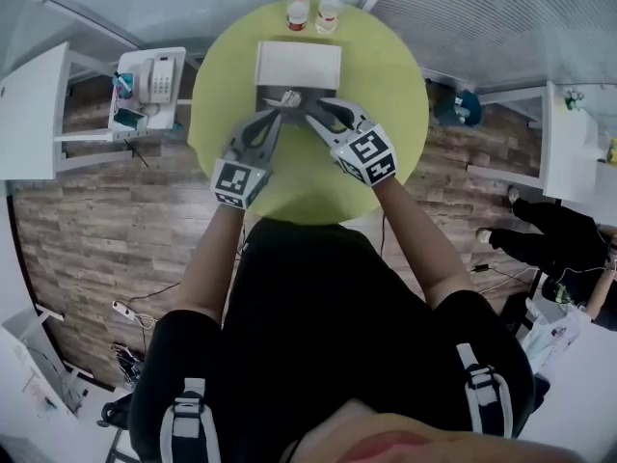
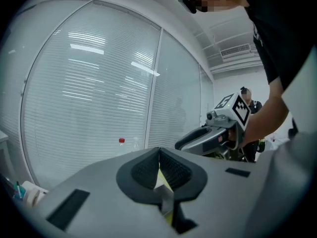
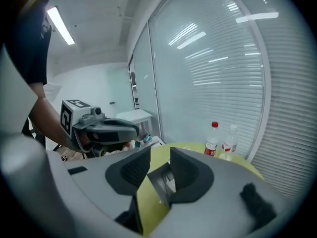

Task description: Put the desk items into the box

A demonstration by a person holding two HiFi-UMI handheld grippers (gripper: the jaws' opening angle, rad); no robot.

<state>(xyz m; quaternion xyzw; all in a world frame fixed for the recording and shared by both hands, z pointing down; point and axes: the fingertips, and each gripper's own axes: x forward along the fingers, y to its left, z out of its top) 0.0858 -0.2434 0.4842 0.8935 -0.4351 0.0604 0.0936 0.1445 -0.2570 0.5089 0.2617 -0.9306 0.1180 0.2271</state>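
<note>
- Pinching thin grey item (image 2: 166, 200) in left gripper (image 2: 159, 157), jaws together on it, just before white box (image 1: 297, 64) on worktop (image 1: 386, 123).
- Holding right gripper (image 3: 160, 157) jaws apart around same item, seemingly unpressed.
- Needing, by judgement: clearing box rim fully before releasing.

Black short-sleeved top (image 1: 318, 307); grey shoulder straps (image 1: 190, 418)

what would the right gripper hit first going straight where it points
Most likely the grey item already between the open jaws of the right gripper; beyond it probably the white box, though depth is unclear.
</note>
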